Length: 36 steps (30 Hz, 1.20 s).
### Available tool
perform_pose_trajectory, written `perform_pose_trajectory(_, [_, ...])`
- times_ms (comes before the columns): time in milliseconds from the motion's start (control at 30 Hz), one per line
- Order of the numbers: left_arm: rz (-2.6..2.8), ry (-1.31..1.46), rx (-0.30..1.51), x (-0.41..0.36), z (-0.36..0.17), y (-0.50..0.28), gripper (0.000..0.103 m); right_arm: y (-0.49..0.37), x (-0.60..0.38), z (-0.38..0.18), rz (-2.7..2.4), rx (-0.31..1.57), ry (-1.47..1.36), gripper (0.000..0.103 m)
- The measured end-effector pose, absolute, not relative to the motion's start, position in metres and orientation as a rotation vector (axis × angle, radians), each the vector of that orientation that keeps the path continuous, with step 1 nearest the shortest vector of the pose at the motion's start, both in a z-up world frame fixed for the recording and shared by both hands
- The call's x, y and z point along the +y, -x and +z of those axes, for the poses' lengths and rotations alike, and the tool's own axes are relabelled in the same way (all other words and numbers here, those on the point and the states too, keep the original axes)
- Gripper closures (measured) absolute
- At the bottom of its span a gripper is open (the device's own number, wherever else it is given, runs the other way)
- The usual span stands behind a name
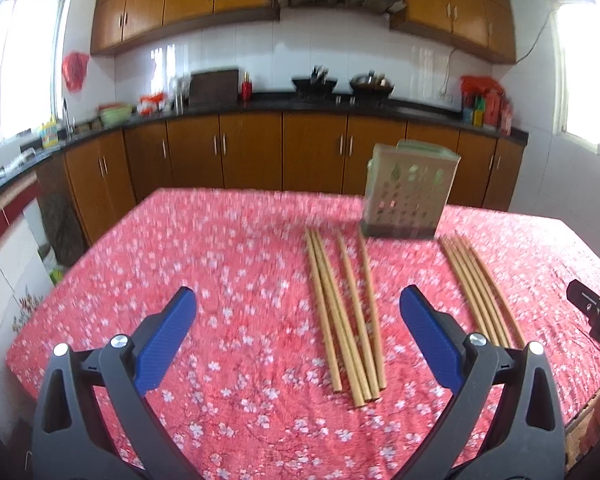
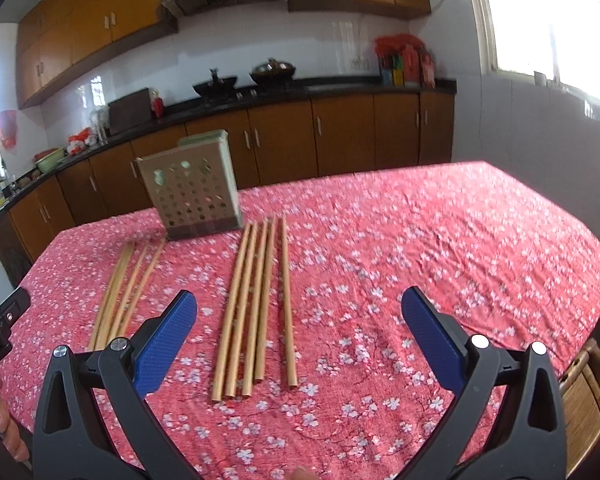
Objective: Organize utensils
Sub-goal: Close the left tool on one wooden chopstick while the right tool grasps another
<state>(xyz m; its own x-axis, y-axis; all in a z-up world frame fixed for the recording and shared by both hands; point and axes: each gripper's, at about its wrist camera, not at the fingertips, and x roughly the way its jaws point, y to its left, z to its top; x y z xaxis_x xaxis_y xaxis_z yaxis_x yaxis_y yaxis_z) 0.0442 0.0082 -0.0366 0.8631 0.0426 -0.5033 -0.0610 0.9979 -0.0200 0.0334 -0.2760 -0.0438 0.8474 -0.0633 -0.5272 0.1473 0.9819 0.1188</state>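
Note:
Two groups of wooden chopsticks lie lengthwise on the red floral tablecloth (image 1: pixel 180 248). A beige perforated utensil holder (image 1: pixel 410 192) stands upright just beyond them. In the left wrist view the left group of chopsticks (image 1: pixel 344 320) lies between the fingers of my left gripper (image 1: pixel 298 300), which is open and holds nothing. The right group (image 1: pixel 480 292) lies past its right finger. In the right wrist view my right gripper (image 2: pixel 300 300) hangs open and holds nothing, over the right group of chopsticks (image 2: pixel 256 308). The left group (image 2: pixel 128 288) and the holder (image 2: pixel 192 188) are further left.
The table's far edge runs just behind the holder, with kitchen cabinets (image 1: pixel 252 152) and a counter beyond. The other gripper's black body (image 1: pixel 596 312) shows at the right edge, with a hand (image 2: pixel 4 420) on its handle. A wicker chair (image 2: pixel 588 400) stands at the table's right corner.

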Motion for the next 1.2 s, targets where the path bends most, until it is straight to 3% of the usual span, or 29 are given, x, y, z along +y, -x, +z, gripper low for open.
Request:
perform_pose_trajectory(67, [0.057,0.053,0.575,0.016,-0.044,-0.054,0.004,-0.046,-0.282,-0.051,-0.113,0.596,-0.182,0.003])
perform_pose_trajectory(133, [0.057,0.069,0.627,0.024,-0.052,-0.067,0.004,-0.058,-0.287,-0.056,-0.102,0.633,-0.197,0.013])
perform_pose_trajectory(200, [0.045,0.101,0.662,0.032,-0.057,-0.077,0.004,-0.079,-0.288,-0.066,-0.093,0.705,-0.192,0.041])
perform_pose_trajectory(267, [0.038,0.121,0.687,0.038,-0.059,-0.086,0.004,-0.097,-0.290,-0.076,-0.076,0.763,-0.205,0.055])
perform_pose_trajectory(400, [0.031,0.153,0.743,0.044,-0.066,-0.106,0.004,-0.126,-0.290,-0.093,-0.034,0.849,-0.246,0.068])
perform_pose_trajectory(467, [0.017,0.168,0.777,0.046,-0.070,-0.115,0.011,-0.136,-0.286,-0.100,-0.021,0.880,-0.241,0.072])
perform_pose_trajectory(600, [-0.035,0.147,0.845,0.038,-0.081,-0.129,0.039,-0.144,-0.281,-0.109,-0.021,0.889,-0.194,0.087])
perform_pose_trajectory(700, [-0.082,0.116,0.885,0.025,-0.089,-0.136,0.051,-0.147,-0.283,-0.111,-0.030,0.881,-0.191,0.094])
perform_pose_trajectory(833, [-0.097,0.095,0.938,0.015,-0.100,-0.144,0.072,-0.147,-0.285,-0.113,-0.026,0.876,-0.194,0.094])
perform_pose_trajectory(1200, [-0.082,0.046,0.947,0.016,-0.106,-0.150,0.090,-0.146,-0.282,-0.114,-0.041,0.860,-0.160,0.094])
